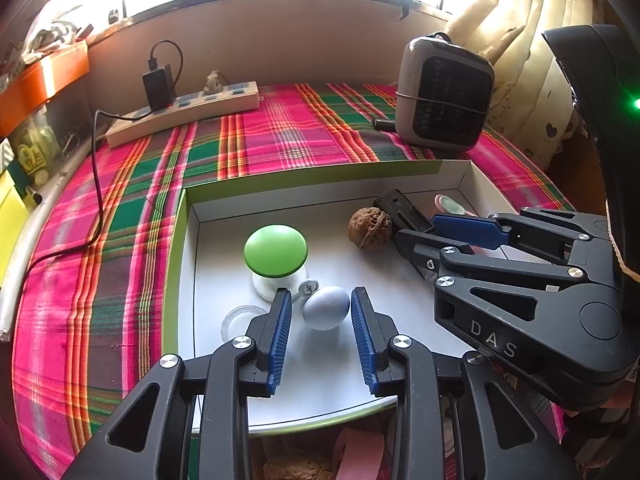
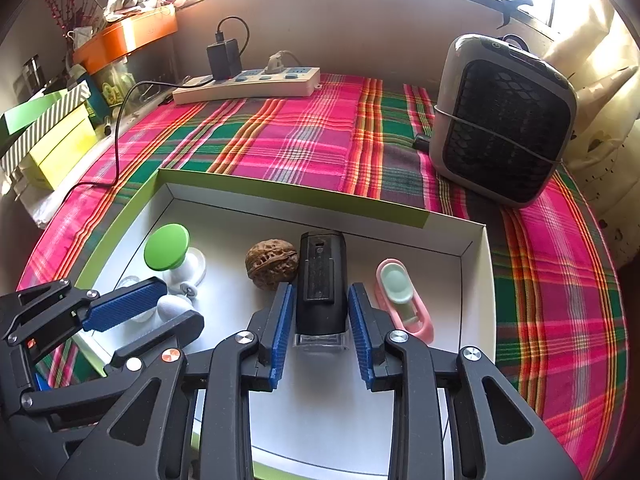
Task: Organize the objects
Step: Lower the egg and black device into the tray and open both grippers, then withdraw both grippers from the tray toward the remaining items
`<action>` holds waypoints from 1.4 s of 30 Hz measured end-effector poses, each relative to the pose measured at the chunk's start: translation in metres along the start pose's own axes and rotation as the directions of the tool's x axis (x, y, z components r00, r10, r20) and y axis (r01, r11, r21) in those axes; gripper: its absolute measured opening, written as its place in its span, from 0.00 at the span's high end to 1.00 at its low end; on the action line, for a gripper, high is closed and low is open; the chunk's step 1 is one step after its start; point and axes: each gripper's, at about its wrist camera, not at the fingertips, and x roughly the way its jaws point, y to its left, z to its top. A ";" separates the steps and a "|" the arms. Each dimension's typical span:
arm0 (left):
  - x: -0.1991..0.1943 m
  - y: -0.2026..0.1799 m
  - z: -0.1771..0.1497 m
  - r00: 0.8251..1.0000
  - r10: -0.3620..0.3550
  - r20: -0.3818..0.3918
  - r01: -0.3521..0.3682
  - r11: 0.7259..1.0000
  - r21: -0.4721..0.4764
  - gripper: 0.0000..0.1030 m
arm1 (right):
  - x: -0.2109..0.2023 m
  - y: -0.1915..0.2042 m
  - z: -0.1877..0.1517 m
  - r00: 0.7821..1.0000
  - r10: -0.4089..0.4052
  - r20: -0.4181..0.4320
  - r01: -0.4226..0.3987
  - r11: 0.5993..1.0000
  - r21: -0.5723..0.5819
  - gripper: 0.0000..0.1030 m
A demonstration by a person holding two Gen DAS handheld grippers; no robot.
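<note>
A shallow white box with a green rim (image 1: pixel 180 240) (image 2: pixel 280 190) lies on the plaid cloth. In it are a green-capped white knob (image 1: pixel 275 251) (image 2: pixel 167 246), a walnut (image 1: pixel 369 228) (image 2: pixel 272 264), a pale grey egg (image 1: pixel 326 307) (image 2: pixel 173 307), a black block (image 2: pixel 321 282) (image 1: pixel 400 210) and a pink-and-mint clip (image 2: pixel 402 298). My left gripper (image 1: pixel 320 300) (image 2: pixel 160 308) is open, its blue pads on either side of the egg with small gaps. My right gripper (image 2: pixel 320 296) (image 1: pixel 436 232) is open around the black block, pads close beside it.
A grey fan heater (image 1: pixel 446 94) (image 2: pixel 504 120) stands at the back right. A power strip with a black charger (image 1: pixel 184 108) (image 2: pixel 248 84) lies at the back. Boxes and an orange tray (image 2: pixel 128 36) crowd the left edge. A clear lid (image 1: pixel 240 322) lies in the box.
</note>
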 end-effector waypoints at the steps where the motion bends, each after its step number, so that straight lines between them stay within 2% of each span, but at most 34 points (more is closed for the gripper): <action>1: -0.001 0.000 0.000 1.000 -0.001 0.001 0.001 1.000 0.000 0.71 | -0.001 0.000 0.000 1.000 0.000 0.002 0.000 1.000 0.001 0.69; 6: -0.006 0.000 -0.002 1.000 0.000 0.005 0.000 1.000 0.002 0.69 | -0.006 0.001 -0.001 1.000 0.001 0.012 -0.001 1.000 0.003 0.65; 20: -0.023 0.000 -0.008 1.000 0.014 0.022 -0.014 1.000 -0.007 0.68 | -0.023 0.001 -0.006 0.999 0.012 0.045 -0.012 1.000 0.016 0.64; 39: -0.059 0.009 -0.028 0.998 -0.010 0.068 0.014 0.998 -0.060 0.68 | -0.064 -0.005 -0.032 0.994 0.018 0.112 -0.024 0.998 0.051 0.64; 42: -0.064 0.014 -0.035 0.997 -0.010 0.071 0.016 0.997 -0.076 0.68 | -0.072 -0.007 -0.038 0.992 0.015 0.125 -0.022 0.998 0.055 0.59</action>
